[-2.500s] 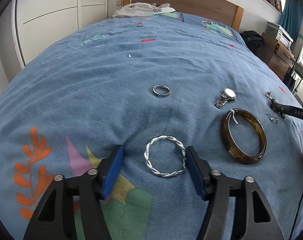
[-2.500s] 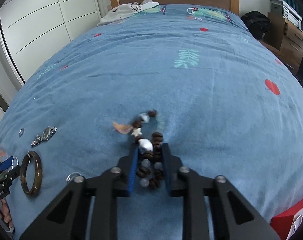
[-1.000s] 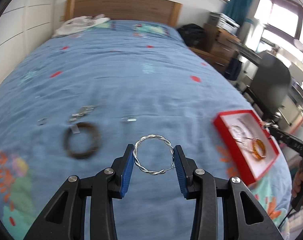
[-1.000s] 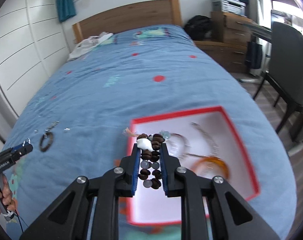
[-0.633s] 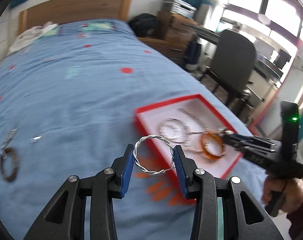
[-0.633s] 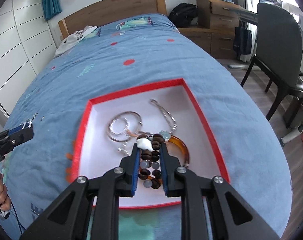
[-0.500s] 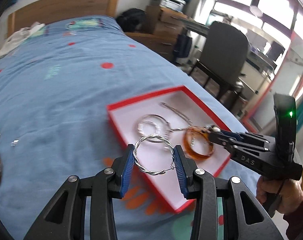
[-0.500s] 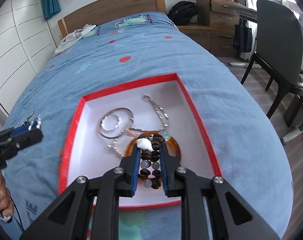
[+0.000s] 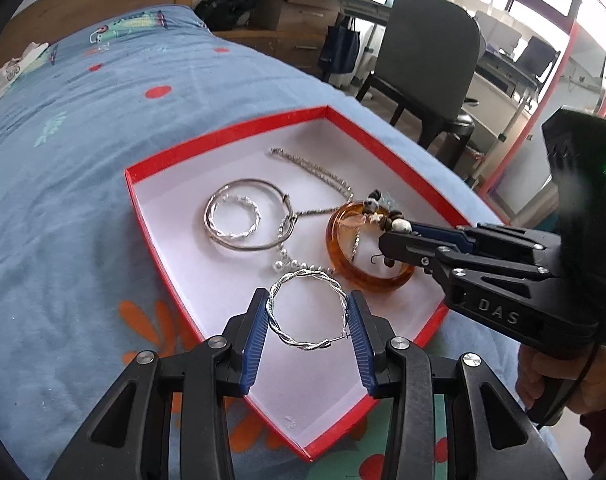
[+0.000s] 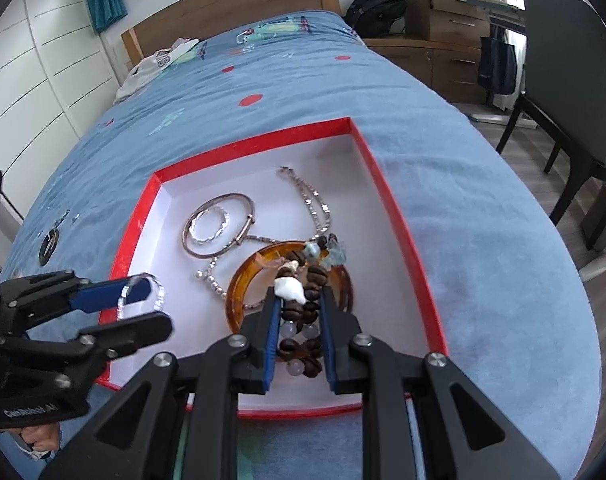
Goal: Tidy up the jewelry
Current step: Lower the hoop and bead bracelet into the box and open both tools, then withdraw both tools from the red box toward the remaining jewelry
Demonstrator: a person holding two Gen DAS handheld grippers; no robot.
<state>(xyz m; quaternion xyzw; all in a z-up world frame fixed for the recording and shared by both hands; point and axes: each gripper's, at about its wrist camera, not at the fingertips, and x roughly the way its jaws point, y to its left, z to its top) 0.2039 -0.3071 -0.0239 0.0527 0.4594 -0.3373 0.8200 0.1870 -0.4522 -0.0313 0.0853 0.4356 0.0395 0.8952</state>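
Left wrist view: the left gripper [image 9: 309,318] is sitting at bottom centre, its blue pads clamping a twisted silver hoop [image 9: 306,310] between them. The hoop is hanging over the near part of the red box [image 9: 223,134], which is lying mid-frame on the blue bedspread [image 9: 63,160]. Inside the box a silver bangle [image 9: 245,214] is ringing a smaller twisted ring [image 9: 235,220]; a chain necklace [image 9: 315,172] is trailing to the upper right and an amber bangle [image 9: 367,278] is lying right of centre. The right gripper [image 9: 395,236] is coming in from the right edge, over the amber bangle.

Right wrist view: the right gripper [image 10: 299,316] is filling bottom centre, jaws pinching a beaded bracelet [image 10: 303,312] of brown, white and pale beads, right above the amber bangle [image 10: 239,284]. The left gripper [image 10: 143,308] is showing at lower left, over the box's left rim [image 10: 123,248], the silver hoop [image 10: 143,288] blurred at its tips. A dark bangle [image 10: 49,240] is lying on the bedspread at the left edge. A grey chair [image 10: 571,76] is standing at upper right.
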